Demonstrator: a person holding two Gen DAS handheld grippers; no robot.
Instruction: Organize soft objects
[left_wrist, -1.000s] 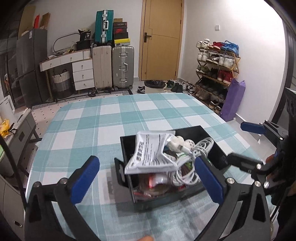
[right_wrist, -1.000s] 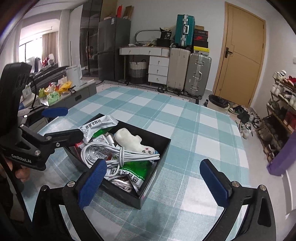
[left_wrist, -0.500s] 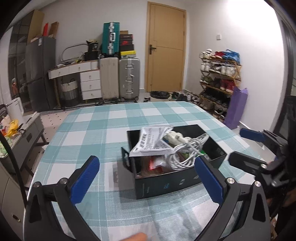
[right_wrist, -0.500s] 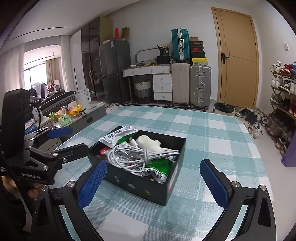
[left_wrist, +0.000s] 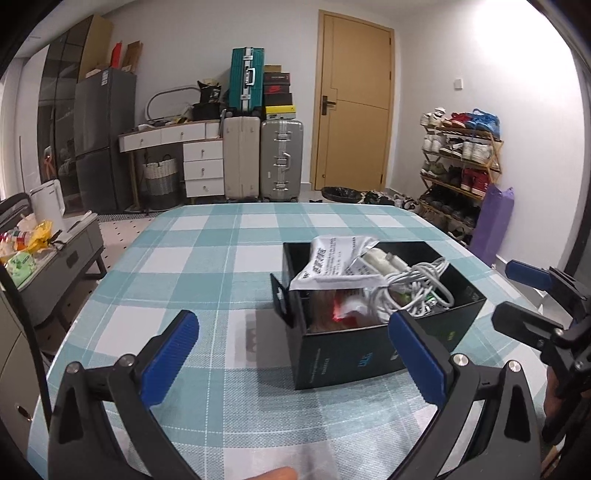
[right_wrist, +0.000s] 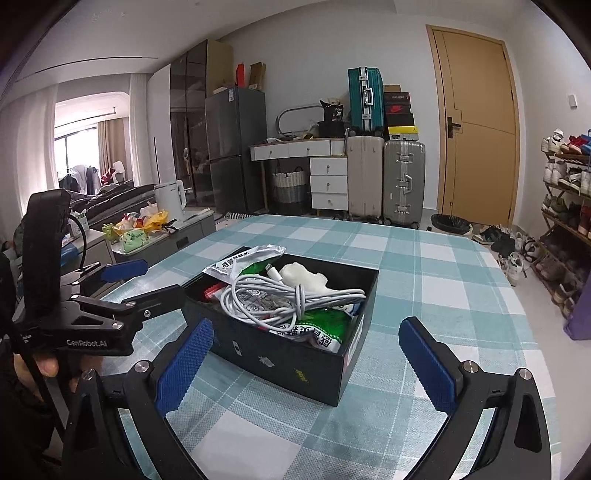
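A black open box (left_wrist: 343, 354) (right_wrist: 288, 363) stands on the checked tablecloth (left_wrist: 207, 266) (right_wrist: 443, 295). It holds a silver printed pouch (left_wrist: 332, 266) (right_wrist: 240, 260), a coiled white cable (left_wrist: 417, 288) (right_wrist: 280, 299), a white soft toy (right_wrist: 303, 275), a green packet (right_wrist: 321, 332) and a red item (left_wrist: 338, 310). My left gripper (left_wrist: 291, 354) is open and empty, just short of the box's near left corner; it also shows in the right wrist view (right_wrist: 144, 280). My right gripper (right_wrist: 306, 363) is open and empty, in front of the box; it also shows in the left wrist view (left_wrist: 521, 295).
The table's far half lies bare beyond the box. Suitcases (left_wrist: 266, 158), a white drawer unit (left_wrist: 203, 166), a door (left_wrist: 354, 107) and a shoe rack (left_wrist: 461, 166) stand behind. A low grey cabinet (left_wrist: 59, 254) with clutter stands left of the table.
Both grippers have pulled back and lowered away from the box, so it now appears farther off and is seen more from the side. Both stay open and empty.
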